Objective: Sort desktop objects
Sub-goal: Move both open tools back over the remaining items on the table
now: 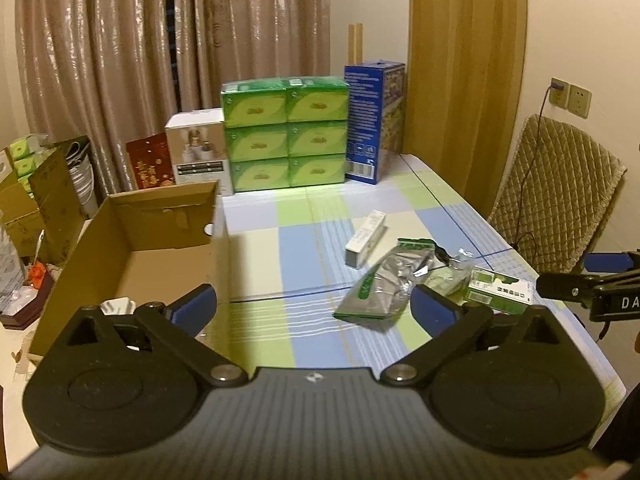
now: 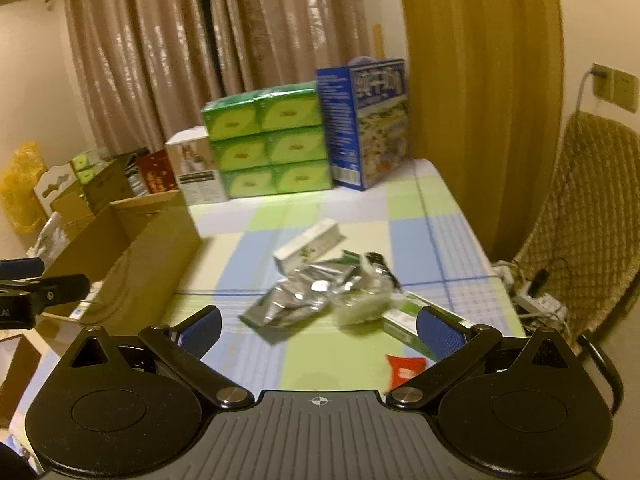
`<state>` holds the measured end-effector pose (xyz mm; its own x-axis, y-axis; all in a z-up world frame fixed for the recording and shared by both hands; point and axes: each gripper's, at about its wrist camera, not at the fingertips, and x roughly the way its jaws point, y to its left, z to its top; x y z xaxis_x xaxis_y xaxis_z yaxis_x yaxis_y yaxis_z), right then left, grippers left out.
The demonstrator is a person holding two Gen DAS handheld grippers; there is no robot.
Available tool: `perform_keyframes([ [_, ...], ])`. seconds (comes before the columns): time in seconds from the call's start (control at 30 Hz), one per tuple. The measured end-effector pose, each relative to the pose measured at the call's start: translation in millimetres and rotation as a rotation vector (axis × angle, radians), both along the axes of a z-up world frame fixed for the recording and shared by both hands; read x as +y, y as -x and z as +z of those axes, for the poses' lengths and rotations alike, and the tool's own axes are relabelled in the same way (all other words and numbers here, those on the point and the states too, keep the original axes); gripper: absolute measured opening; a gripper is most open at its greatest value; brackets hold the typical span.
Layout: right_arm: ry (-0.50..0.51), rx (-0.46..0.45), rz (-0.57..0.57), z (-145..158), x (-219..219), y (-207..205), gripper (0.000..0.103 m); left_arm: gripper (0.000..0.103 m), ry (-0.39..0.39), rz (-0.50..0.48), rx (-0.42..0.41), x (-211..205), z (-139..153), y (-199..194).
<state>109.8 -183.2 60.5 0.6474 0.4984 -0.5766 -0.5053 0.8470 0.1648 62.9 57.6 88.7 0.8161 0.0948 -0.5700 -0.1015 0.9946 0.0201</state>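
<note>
A silver-and-green foil pouch [image 1: 380,288] [image 2: 292,300] lies crumpled on the checked tablecloth [image 1: 320,216]. Behind it rests a white carton [image 1: 365,238] [image 2: 310,244]. Right of the pouch are a clear bag [image 1: 448,278] [image 2: 364,300] and a green-and-white box [image 1: 500,289] [image 2: 404,322]. A red packet [image 2: 406,368] lies nearest in the right wrist view. My left gripper [image 1: 314,308] hovers open over the near tablecloth, empty, left of the pile. My right gripper [image 2: 318,330] is open and empty, just short of the pile. The open cardboard box [image 1: 132,248] [image 2: 132,256] stands at left.
Stacked green tissue packs [image 1: 284,134] [image 2: 268,140], a blue box [image 1: 374,120] [image 2: 364,124] and a white box [image 1: 198,148] line the back edge. A padded chair [image 1: 556,196] [image 2: 584,220] stands off the right edge. Cartons and clutter [image 1: 36,200] sit left of the table.
</note>
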Motion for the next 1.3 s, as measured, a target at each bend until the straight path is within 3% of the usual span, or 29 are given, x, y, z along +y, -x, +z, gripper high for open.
perform_keyframes([
  [0.5,0.042,0.059,-0.099,-43,-57,-15,0.101,0.101,0.003,-0.095,0.062,-34,-42,-35],
  [1.0,0.061,0.096,-0.103,-102,-45,-29,0.101,0.101,0.014,-0.164,0.146,-37,-103,-72],
  [1.3,0.067,0.145,-0.130,-119,-42,-44,0.100,0.101,0.054,-0.170,0.159,-34,-117,-96],
])
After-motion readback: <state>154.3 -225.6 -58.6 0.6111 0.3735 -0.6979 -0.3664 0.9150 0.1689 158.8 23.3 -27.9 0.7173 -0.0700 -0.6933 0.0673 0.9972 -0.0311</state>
